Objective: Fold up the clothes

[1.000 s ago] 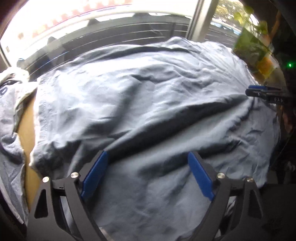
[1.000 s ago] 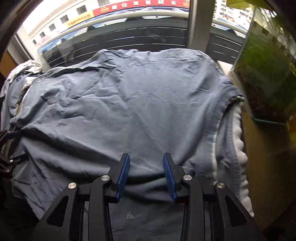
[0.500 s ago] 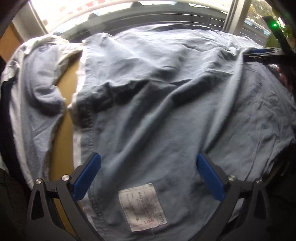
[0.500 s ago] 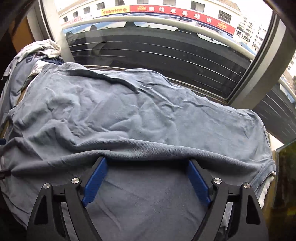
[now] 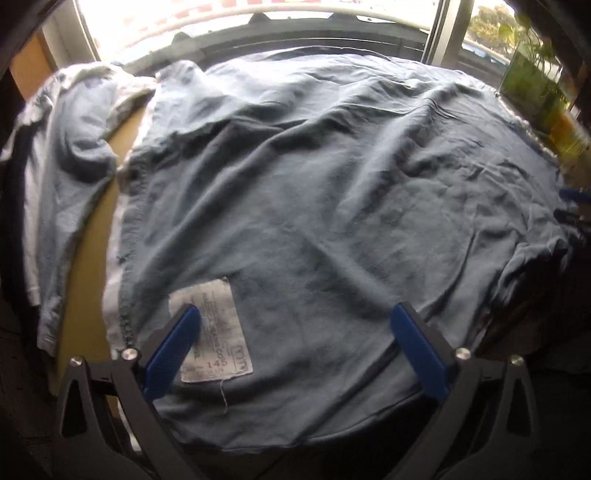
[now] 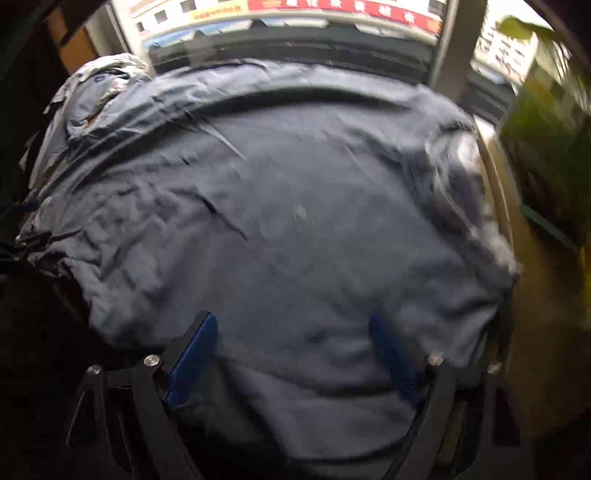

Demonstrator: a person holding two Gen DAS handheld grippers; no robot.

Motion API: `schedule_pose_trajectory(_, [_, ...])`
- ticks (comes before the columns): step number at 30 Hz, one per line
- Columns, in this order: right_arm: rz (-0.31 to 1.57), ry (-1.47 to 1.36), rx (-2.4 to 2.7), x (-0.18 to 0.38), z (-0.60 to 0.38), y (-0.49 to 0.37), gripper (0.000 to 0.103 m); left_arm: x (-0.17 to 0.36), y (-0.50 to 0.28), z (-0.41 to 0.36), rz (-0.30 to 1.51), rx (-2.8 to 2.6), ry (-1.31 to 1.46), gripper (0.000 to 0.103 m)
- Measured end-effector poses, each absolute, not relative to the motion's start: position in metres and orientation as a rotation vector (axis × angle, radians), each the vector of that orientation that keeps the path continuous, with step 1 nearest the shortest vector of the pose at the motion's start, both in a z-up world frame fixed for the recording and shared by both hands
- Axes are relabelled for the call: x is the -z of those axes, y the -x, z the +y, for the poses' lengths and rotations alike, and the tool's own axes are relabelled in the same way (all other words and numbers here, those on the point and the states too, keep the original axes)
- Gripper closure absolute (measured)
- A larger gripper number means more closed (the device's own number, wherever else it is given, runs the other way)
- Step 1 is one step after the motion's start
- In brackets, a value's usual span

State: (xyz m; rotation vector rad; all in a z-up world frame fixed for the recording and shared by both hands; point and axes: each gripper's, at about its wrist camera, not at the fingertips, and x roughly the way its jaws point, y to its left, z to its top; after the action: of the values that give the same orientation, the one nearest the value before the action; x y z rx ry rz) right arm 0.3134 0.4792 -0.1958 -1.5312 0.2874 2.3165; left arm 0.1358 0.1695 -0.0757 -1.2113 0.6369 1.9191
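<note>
Fabric fills nearly everything I see: a grey-blue shirt (image 5: 332, 192) lies spread and wrinkled over the wooden bench (image 5: 88, 280), its far edge running along the window (image 5: 258, 14). My left claw (image 5: 295, 347) hangs over the near hem with its blue pads (image 5: 171, 349) spread wide, pinching nothing; a white care label (image 5: 218, 332) sewn to the cloth lies flat just beside the left pad, partly tucked behind it. To the left of the shirt, across a strip of bare bench, a second pale grey garment (image 5: 66, 147) lies bunched up. At the far right edge of that view I can glimpse the blue tip of my other claw near the shirt's side. From the right wrist the picture is blurred, but my right claw (image 6: 295, 350) is also spread wide over the shirt (image 6: 295, 206), with cloth lying between the pads and nothing gripped. A green glass tank (image 6: 546, 158) stands on the bench just beyond the shirt's right edge.
</note>
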Motion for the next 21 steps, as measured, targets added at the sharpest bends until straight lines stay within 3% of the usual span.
schedule_pose_trajectory(3, [0.364, 1.503, -2.222, 0.207, 0.485, -0.332, 0.012, 0.072, -0.140, 0.172, 0.713, -1.898, 1.117, 0.000])
schedule_pose_trajectory(6, [0.537, 1.366, -2.232, 0.214, 0.490, -0.341, 0.013, 0.061, -0.128, 0.157, 0.607, -1.902, 1.109, 0.024])
schedule_pose_trajectory(8, [0.731, 1.227, -2.267, 0.213, 0.487, -0.347, 0.013, 0.050, -0.118, 0.140, 0.502, -1.945, 1.119, 0.020])
schedule_pose_trajectory(10, [0.784, 1.201, -2.278, 0.218, 0.470, -0.351, 0.013, 0.045, -0.118, 0.123, 0.449, -1.932, 1.108, 0.019])
schedule_pose_trajectory(12, [0.675, 1.230, -2.262, 0.222, 0.444, -0.359, 0.013, 0.049, -0.125, 0.111, 0.447, -1.926, 1.095, 0.013])
schedule_pose_trajectory(15, [0.546, 1.297, -2.224, 0.246, 0.411, -0.344, 0.013, 0.070, -0.133, 0.101, 0.584, -1.958, 1.086, 0.013])
schedule_pose_trajectory(18, [0.540, 1.266, -2.202, 0.257, 0.407, -0.331, 0.013, 0.067, -0.137, 0.088, 0.578, -1.960, 1.025, 0.013])
schedule_pose_trajectory(21, [0.525, 1.229, -2.201, 0.265, 0.404, -0.310, 0.013, 0.059, -0.136, 0.066, 0.455, -1.926, 1.045, 0.014])
